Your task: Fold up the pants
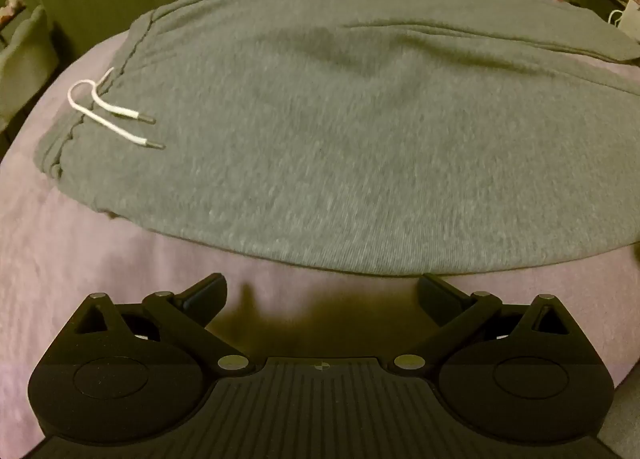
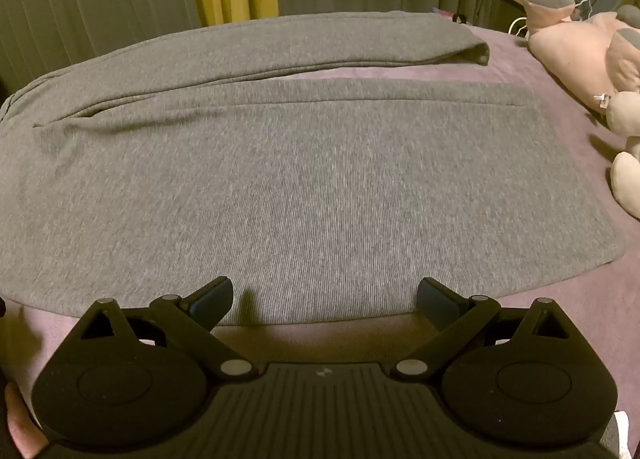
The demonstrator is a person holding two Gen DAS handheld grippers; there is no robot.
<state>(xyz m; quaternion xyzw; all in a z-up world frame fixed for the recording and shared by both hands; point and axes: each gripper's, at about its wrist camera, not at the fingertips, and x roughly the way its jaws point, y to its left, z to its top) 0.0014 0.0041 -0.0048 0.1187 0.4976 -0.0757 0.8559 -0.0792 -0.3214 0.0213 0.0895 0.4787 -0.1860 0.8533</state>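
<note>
Here the purple bedcover (image 2: 560, 299) is carrying everything, and the grey pants (image 2: 300, 187) are lying flat across most of it, their long axis running side to side across both views. The waistband end with its white drawstring (image 1: 116, 115) is sitting toward the left edge of the bed, while the two leg cuffs are reaching toward the right edge, the far leg (image 2: 320, 43) splitting away from the near one. A pink plush toy (image 2: 580, 47) is resting at the far right corner, apart from the cuffs.

The left gripper (image 1: 322, 293) is hovering with its jaws spread wide and empty, just short of the near hem below the hip. The right gripper (image 2: 324, 299) is likewise gaping wide and holding nothing, its fingertips overlapping the near edge of the leg. Judging by this, each gripper is facing its own half, with the near long edge closest.
</note>
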